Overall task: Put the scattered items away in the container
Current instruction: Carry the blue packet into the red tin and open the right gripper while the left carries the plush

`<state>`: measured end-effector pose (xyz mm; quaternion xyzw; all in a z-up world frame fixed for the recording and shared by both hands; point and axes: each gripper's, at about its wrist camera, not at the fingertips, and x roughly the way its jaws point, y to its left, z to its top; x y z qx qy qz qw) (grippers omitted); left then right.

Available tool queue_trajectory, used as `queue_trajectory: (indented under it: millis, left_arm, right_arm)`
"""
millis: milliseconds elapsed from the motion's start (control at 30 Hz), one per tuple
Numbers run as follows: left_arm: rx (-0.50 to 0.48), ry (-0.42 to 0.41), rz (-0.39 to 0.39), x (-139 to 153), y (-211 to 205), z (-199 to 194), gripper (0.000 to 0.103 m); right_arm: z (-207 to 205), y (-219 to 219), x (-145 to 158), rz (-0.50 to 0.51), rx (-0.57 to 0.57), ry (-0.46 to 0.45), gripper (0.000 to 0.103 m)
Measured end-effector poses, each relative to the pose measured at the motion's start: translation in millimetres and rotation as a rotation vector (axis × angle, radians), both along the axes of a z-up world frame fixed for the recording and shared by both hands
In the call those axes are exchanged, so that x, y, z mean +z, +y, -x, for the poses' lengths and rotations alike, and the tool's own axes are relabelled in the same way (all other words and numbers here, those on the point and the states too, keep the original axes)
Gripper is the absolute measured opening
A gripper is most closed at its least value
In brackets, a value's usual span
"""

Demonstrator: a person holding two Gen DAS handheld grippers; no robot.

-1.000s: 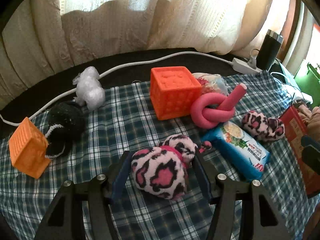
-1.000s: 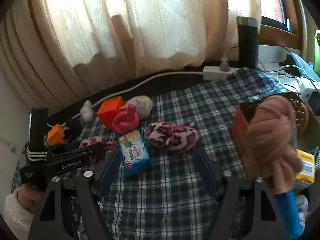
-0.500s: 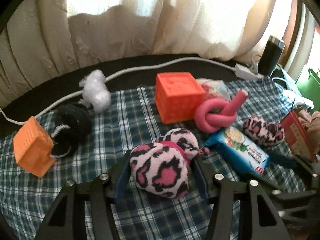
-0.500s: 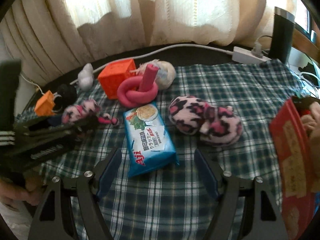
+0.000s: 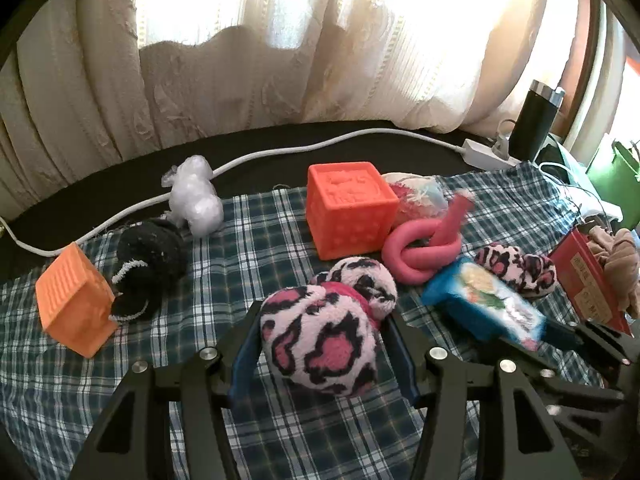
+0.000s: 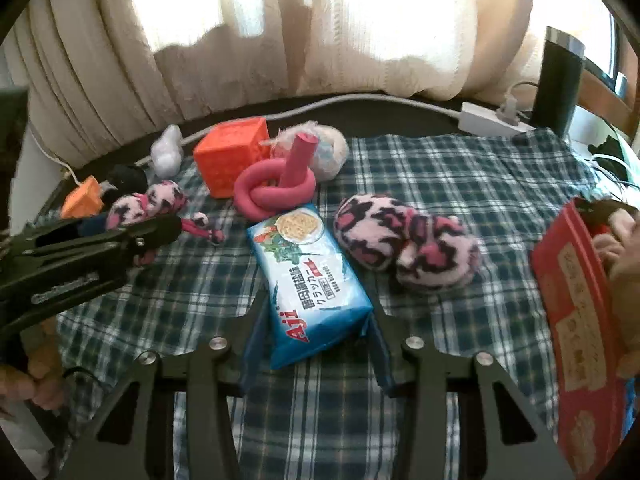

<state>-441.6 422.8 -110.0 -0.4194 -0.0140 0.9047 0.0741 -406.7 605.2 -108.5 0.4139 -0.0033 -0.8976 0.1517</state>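
Note:
My left gripper is shut on a pink leopard-print plush toy and holds it just above the plaid cloth. My right gripper has its jaws on both sides of the blue cracker packet, touching or nearly touching its near end. A second leopard plush lies right of the packet. The red box container stands at the right edge with tan fabric in it.
A large orange cube, a knotted pink foam tube, a netted ball, a black pom toy, a small orange block and a crumpled plastic wad lie on the cloth. A white cord, power strip and black tumbler sit behind.
My left gripper closed on the leopard plush and lifted it slightly. My right gripper moved left and forward from the red box to the blue packet and narrowed around it.

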Motion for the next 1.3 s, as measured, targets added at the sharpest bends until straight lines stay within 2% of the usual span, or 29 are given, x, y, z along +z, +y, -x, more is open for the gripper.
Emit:
queue_trajectory:
  millis: [167, 300, 533, 700, 800, 1300]
  left_arm:
    - [-0.011, 0.006, 0.009, 2.2, 7.4, -3.7, 0.059]
    - [-0.031, 0.016, 0.018, 8.5, 20.0, -10.1, 0.059]
    - [-0.117, 0.049, 0.018, 27.5, 60.7, -27.5, 0.059]
    - [-0.198, 0.072, 0.011, 41.6, 98.4, -40.9, 0.059]
    - [-0.257, 0.082, 0.007, 47.3, 126.3, -49.7, 0.059]
    - [-0.397, 0.100, 0.007, 66.5, 215.8, -68.7, 0.059]
  right_arm:
    - [-27.3, 29.9, 28.2, 0.079, -0.049, 0.072, 0.049]
    - [-51.7, 71.1, 54.2, 0.138, -0.135, 0.149, 0.049]
    - [-87.9, 159.7, 80.5, 0.149, -0.366, 0.251, 0.049]
    - [-103.2, 216.6, 76.8, 0.140, -0.493, 0.238, 0.049]
    - [-105.3, 240.0, 74.6, 0.134, -0.532, 0.233, 0.049]
    - [-75.1, 266.7, 41.3, 0.060, -0.533, 0.114, 0.049]
